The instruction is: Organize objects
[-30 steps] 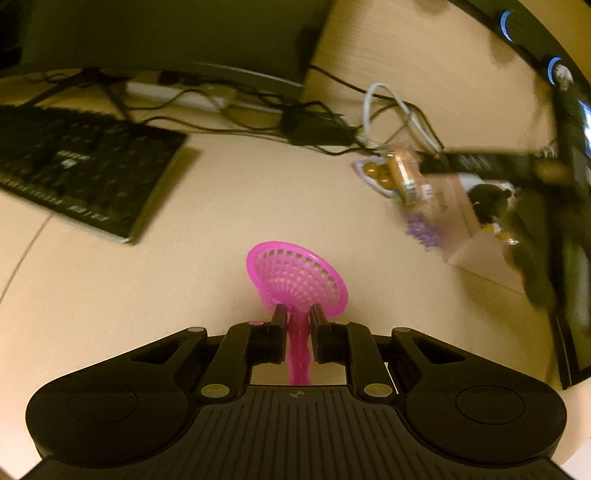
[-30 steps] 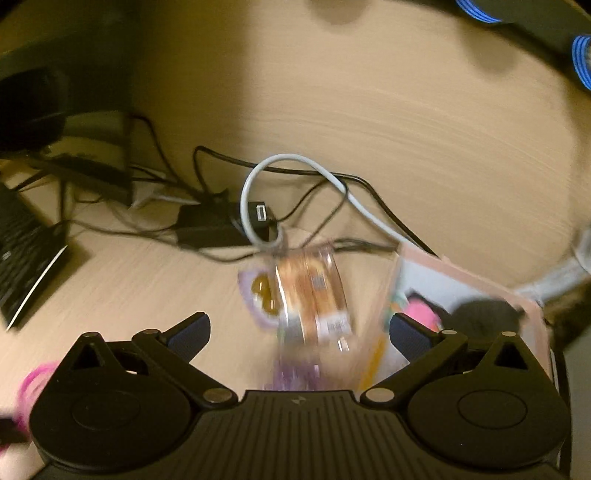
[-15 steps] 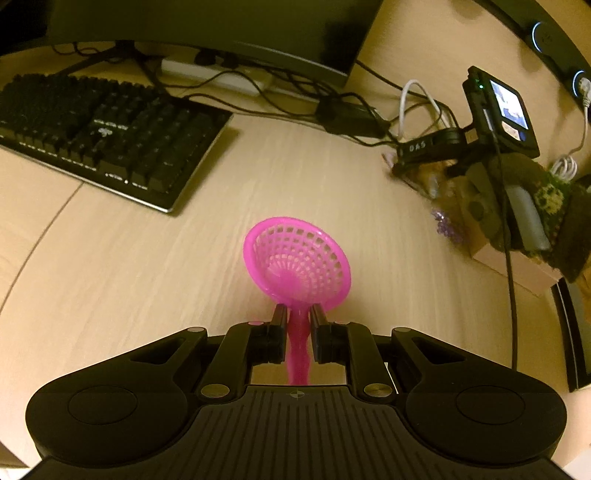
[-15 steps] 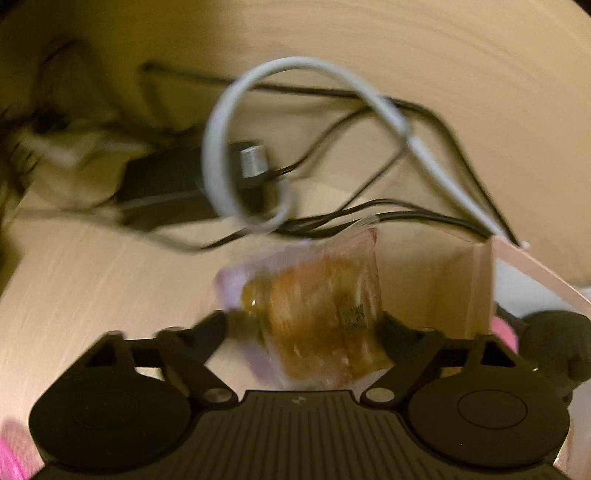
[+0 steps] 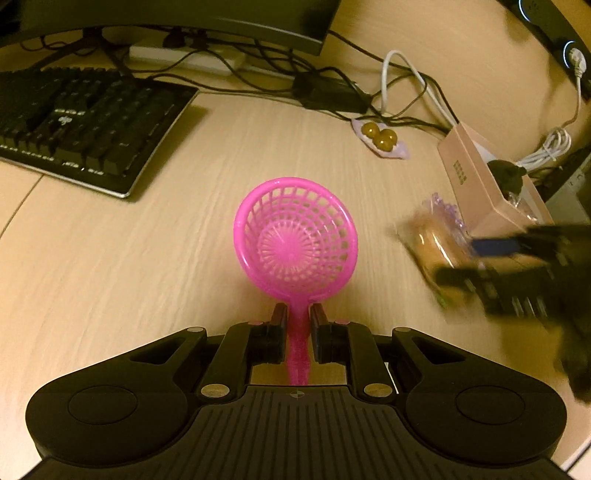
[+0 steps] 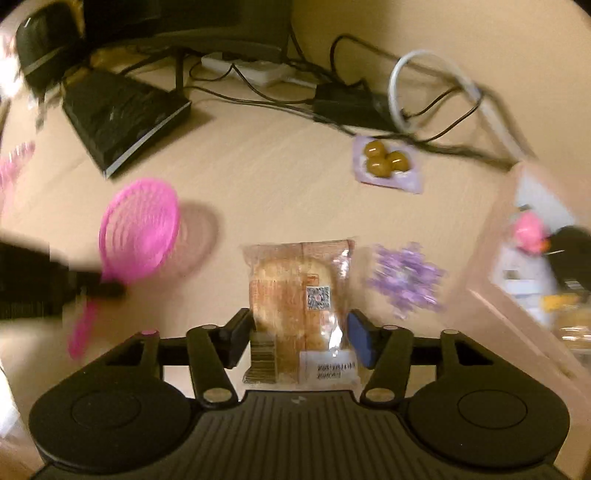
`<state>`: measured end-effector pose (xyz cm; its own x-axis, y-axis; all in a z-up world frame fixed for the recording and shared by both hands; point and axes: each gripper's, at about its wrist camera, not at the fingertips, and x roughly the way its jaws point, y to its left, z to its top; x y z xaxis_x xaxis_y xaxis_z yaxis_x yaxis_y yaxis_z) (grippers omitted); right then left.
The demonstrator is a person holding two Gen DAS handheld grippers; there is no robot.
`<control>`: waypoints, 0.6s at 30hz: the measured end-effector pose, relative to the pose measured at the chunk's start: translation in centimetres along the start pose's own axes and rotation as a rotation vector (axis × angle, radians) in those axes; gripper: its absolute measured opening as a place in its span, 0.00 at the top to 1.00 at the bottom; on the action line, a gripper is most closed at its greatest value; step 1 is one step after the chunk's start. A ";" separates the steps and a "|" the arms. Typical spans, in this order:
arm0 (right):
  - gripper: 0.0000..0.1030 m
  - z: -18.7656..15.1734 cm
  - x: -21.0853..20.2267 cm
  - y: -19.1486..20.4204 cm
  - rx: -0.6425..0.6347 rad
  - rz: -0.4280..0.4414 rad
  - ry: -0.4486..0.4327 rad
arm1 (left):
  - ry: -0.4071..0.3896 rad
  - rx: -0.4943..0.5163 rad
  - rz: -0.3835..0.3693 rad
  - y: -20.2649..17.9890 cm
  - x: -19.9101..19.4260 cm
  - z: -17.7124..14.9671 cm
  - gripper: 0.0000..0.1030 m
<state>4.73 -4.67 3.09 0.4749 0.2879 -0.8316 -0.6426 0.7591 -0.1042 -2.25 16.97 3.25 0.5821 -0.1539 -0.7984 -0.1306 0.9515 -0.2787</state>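
Note:
My left gripper is shut on the handle of a pink plastic strainer, its basket held out over the wooden desk; the strainer also shows in the right wrist view. My right gripper is shut on a clear packet of bread, blurred in the left wrist view. A pink open box with several items inside stands at the right. A packet of three brown balls and a purple snowflake-like piece lie on the desk.
A black keyboard lies at the left, under a monitor. A power strip, a black adapter, a white cable loop and dark cables crowd the back of the desk.
My right gripper closed on the bread packet and pulled it back from the cables, toward the near right of the desk. The left gripper still holds the strainer, shifted slightly.

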 end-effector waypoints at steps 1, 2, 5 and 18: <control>0.26 -0.3 -0.8 -0.2 -0.007 -0.016 -0.024 | 0.001 -0.002 0.002 -0.1 0.1 0.2 0.85; 0.25 0.1 -1.4 -0.9 0.007 -0.016 -0.048 | 0.001 -0.003 0.004 -0.2 0.2 0.3 0.85; 0.25 2.3 -2.2 -3.0 0.111 0.014 -0.096 | 0.006 -0.018 0.012 -0.1 0.3 0.5 0.85; 0.16 14.6 12.5 -9.4 0.375 -0.100 0.050 | 0.023 -0.047 -0.023 1.6 -0.7 -0.1 0.85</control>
<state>25.50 0.33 1.67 0.4881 0.1796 -0.8541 -0.3256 0.9454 0.0128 -2.98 18.61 3.29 0.5666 -0.1827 -0.8035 -0.1555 0.9339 -0.3220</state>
